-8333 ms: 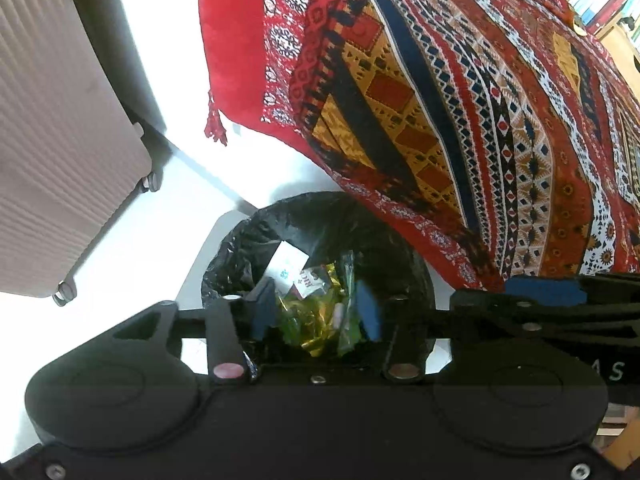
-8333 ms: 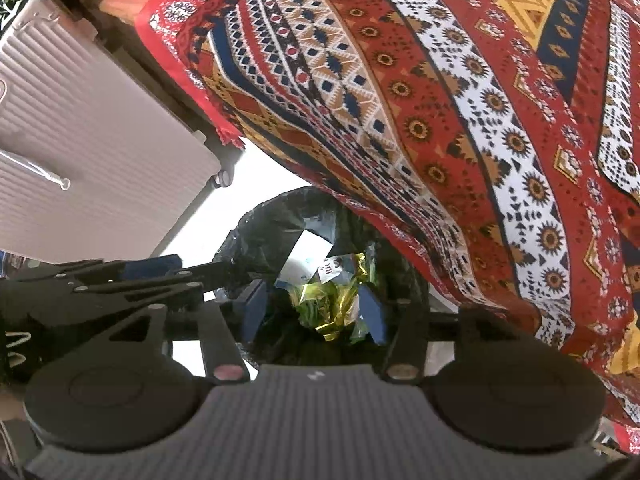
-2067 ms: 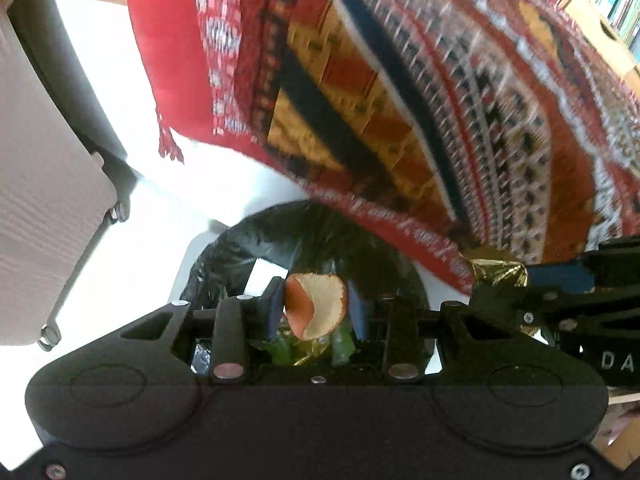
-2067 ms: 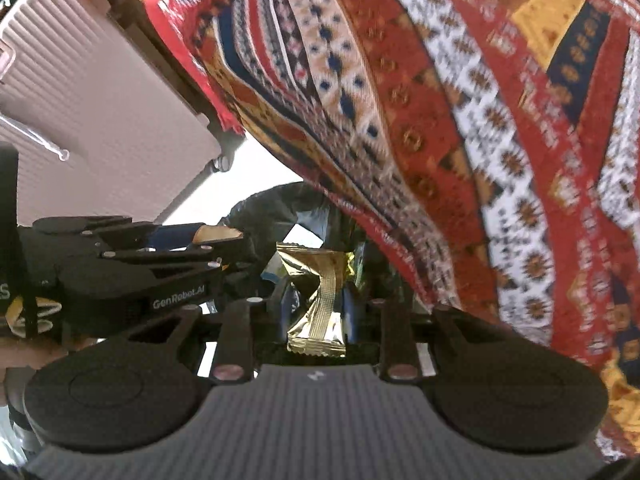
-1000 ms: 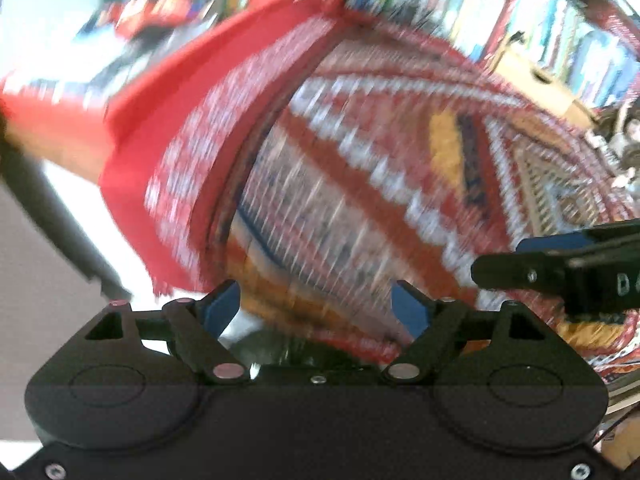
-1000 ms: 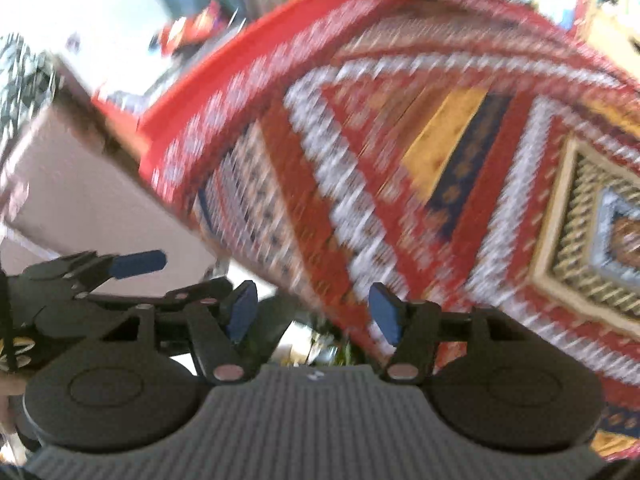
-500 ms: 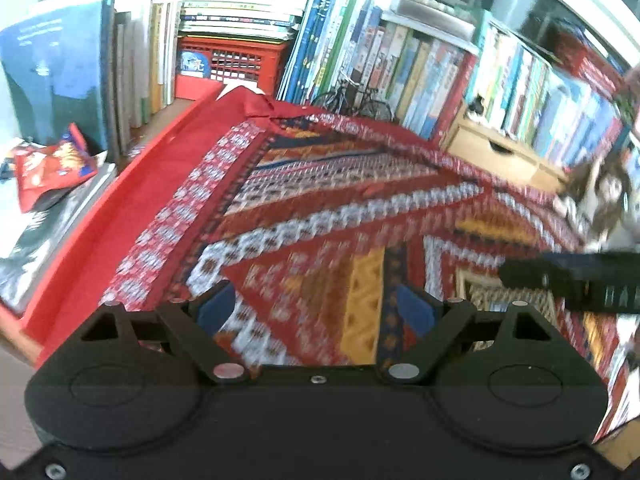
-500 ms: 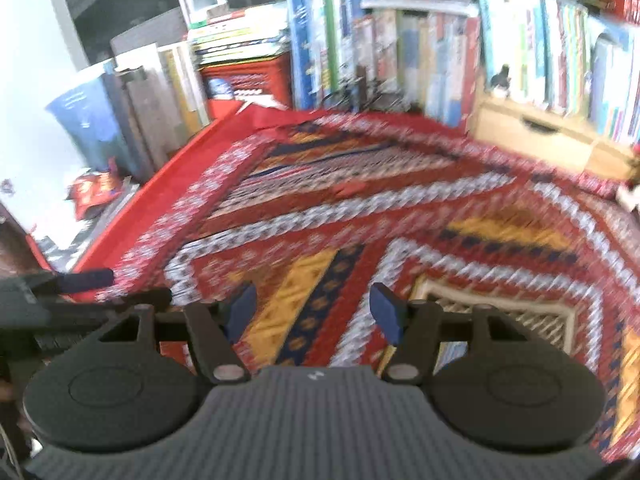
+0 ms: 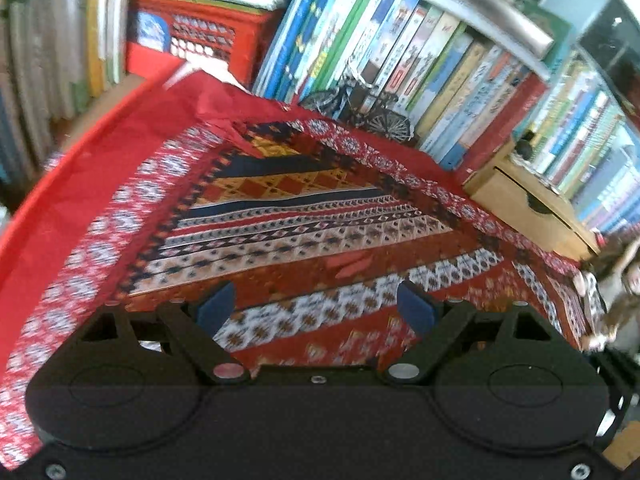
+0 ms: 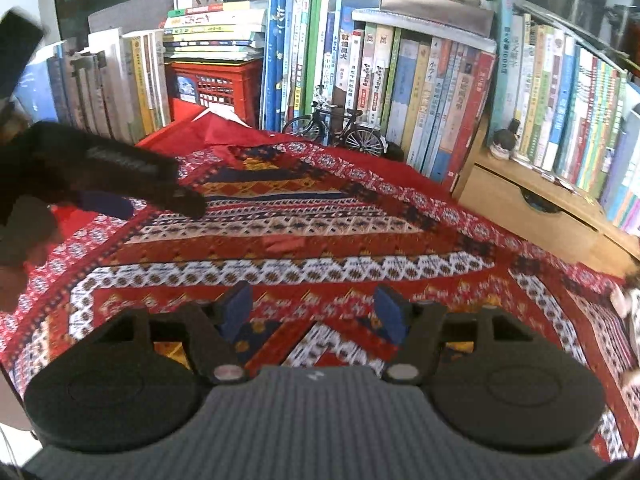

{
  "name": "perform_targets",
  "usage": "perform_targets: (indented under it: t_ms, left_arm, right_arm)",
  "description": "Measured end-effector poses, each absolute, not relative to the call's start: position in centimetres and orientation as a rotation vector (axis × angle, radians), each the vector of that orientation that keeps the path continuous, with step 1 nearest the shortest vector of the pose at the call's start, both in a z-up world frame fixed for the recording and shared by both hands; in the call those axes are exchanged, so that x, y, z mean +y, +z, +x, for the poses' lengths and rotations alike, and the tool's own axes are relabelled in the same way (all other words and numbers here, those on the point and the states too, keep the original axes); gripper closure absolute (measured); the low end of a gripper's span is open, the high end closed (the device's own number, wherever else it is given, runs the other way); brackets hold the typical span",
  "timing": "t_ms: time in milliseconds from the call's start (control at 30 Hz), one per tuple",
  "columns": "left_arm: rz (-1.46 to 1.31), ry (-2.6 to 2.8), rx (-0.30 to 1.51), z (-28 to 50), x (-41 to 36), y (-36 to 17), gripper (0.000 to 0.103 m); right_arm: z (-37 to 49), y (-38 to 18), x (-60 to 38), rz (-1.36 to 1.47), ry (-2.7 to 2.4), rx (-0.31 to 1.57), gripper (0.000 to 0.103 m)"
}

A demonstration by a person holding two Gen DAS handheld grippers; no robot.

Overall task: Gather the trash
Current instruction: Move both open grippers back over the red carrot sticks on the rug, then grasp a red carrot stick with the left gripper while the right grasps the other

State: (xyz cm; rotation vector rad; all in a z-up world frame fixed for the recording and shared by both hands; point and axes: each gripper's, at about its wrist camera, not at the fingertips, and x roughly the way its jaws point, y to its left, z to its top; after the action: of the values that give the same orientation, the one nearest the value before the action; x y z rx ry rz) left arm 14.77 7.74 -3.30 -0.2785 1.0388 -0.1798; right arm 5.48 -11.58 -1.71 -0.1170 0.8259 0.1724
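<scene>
A small red scrap (image 9: pixel 352 266) lies flat on the red patterned tablecloth (image 9: pixel 280 216), a little beyond my left gripper (image 9: pixel 316 308). That gripper is open, with only cloth between its blue pads. In the right wrist view the same red scrap (image 10: pixel 282 245) sits ahead of my right gripper (image 10: pixel 314 312), whose jaws are opening with nothing between them. The left gripper (image 10: pixel 160 196) reaches in from the left edge of that view, above the cloth. No trash bin is in view.
Rows of upright books (image 10: pixel 400 80) line the back of the table. A red crate (image 10: pixel 212 84), a model bicycle (image 10: pixel 336 128) and a wooden drawer box (image 10: pixel 532 204) stand in front of them. A doll (image 9: pixel 612 280) lies at the right edge.
Two seconds ago both grippers held trash over the black bin bag; now both are empty. Both have swung up from the table's edge to over the tabletop, facing the bookshelf.
</scene>
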Motion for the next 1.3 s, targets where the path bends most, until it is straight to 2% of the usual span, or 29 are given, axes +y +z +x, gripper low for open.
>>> perform_targets:
  t_ms: [300,467,600,800,867,1000,1067,1200,1300]
  left_arm:
    - [-0.352,-0.108,1.256,23.6,3.9,-9.2,0.017]
    - [-0.344,-0.08,1.371,26.5,2.8,-11.8,0.023]
    - [-0.332,-0.051,1.43,27.7,2.2,-12.9,0.027]
    - [-0.336,0.005,1.495,29.4,1.4,-13.5,0.025]
    - [-0.347,0.033,1.519,29.8,1.5,-13.5,0.03]
    - [-0.358,0.072,1.541,30.2,1.6,-13.5,0.033]
    - [-0.364,0.078,1.546,30.3,1.7,-13.5,0.033]
    - [-0.362,0.075,1.55,30.4,1.8,-13.5,0.032]
    - [-0.351,0.066,1.55,30.4,1.7,-13.6,0.031]
  right_arm:
    - [10.9,-6.2,-12.0,-0.153,0.232,0.883,0.024]
    - [13.8,-8.3,-12.0,-0.101,0.262,0.927,0.024]
    - [15.3,-10.0,-11.2,-0.099,0.292,0.946,0.024]
    - [17.0,-11.7,-9.9,-0.13,0.318,0.945,0.024]
    - [17.4,-12.2,-9.7,-0.126,0.325,0.945,0.024]
    - [17.8,-12.7,-9.1,-0.16,0.353,0.924,0.025]
    - [18.2,-12.9,-8.8,-0.163,0.367,0.923,0.028]
    - [18.5,-13.2,-8.6,-0.169,0.388,0.925,0.054]
    - [18.2,-13.1,-8.7,-0.161,0.399,0.91,0.055]
